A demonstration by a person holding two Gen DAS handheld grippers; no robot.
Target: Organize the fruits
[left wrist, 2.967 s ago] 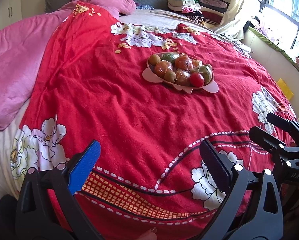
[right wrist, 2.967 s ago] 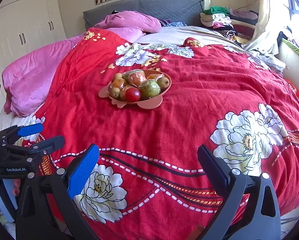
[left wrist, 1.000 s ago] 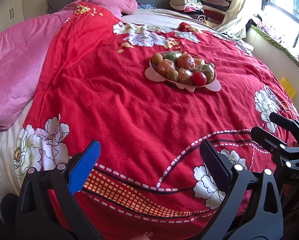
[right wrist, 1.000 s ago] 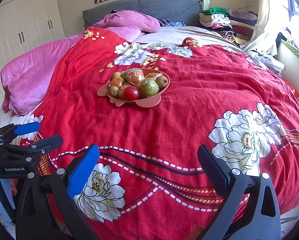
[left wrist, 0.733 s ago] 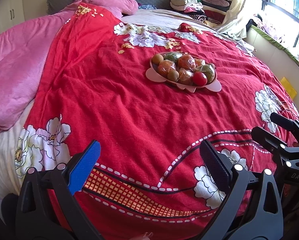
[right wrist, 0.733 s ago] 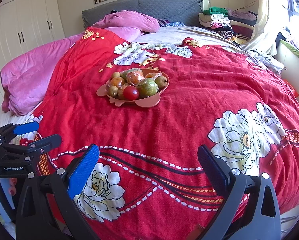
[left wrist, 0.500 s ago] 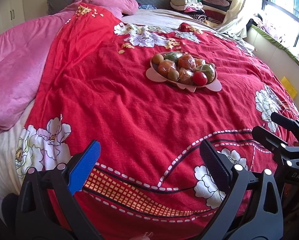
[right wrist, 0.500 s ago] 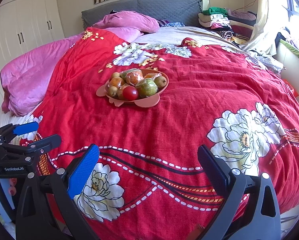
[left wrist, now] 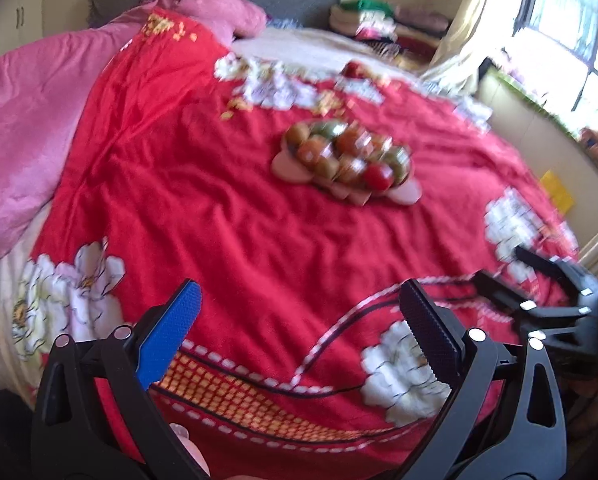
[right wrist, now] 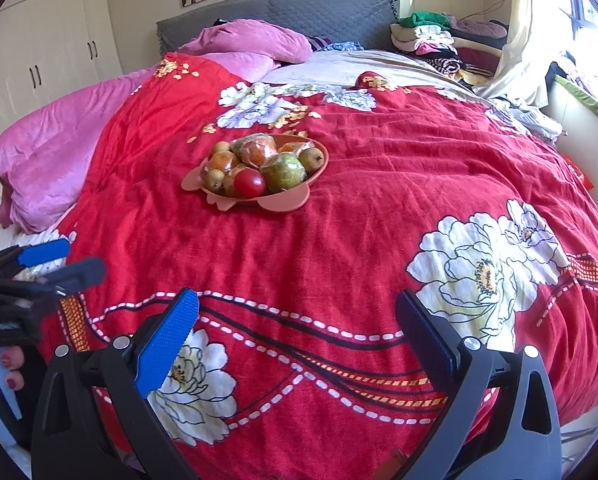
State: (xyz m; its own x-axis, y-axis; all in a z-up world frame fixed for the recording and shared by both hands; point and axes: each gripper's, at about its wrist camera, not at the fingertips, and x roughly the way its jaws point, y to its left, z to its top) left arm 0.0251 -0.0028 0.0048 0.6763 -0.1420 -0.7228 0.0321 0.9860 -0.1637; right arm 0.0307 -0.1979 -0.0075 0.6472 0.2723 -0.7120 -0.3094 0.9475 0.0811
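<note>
A pink flower-shaped tray (right wrist: 287,202) sits in the middle of the bed and holds several fruits: a red tomato (right wrist: 249,182), a green wrapped fruit (right wrist: 287,172), orange wrapped fruits (right wrist: 259,150) and small pears (right wrist: 312,157). It also shows, blurred, in the left wrist view (left wrist: 406,194). My left gripper (left wrist: 299,304) is open and empty over the near edge of the bed, far from the tray; it also shows in the right wrist view (right wrist: 55,260). My right gripper (right wrist: 297,316) is open and empty, also near the front edge; it shows in the left wrist view (left wrist: 539,276).
A red floral quilt (right wrist: 379,200) covers the bed. A pink blanket (right wrist: 59,148) lies at the left and pink pillows (right wrist: 255,42) at the headboard. Folded clothes (right wrist: 431,36) are stacked at the back right. White wardrobes (right wrist: 47,48) stand at the left.
The left wrist view has turned blurred and shifted a little, so the left gripper is moving. The tray sits slightly further left in the right wrist view. Both grippers stay open.
</note>
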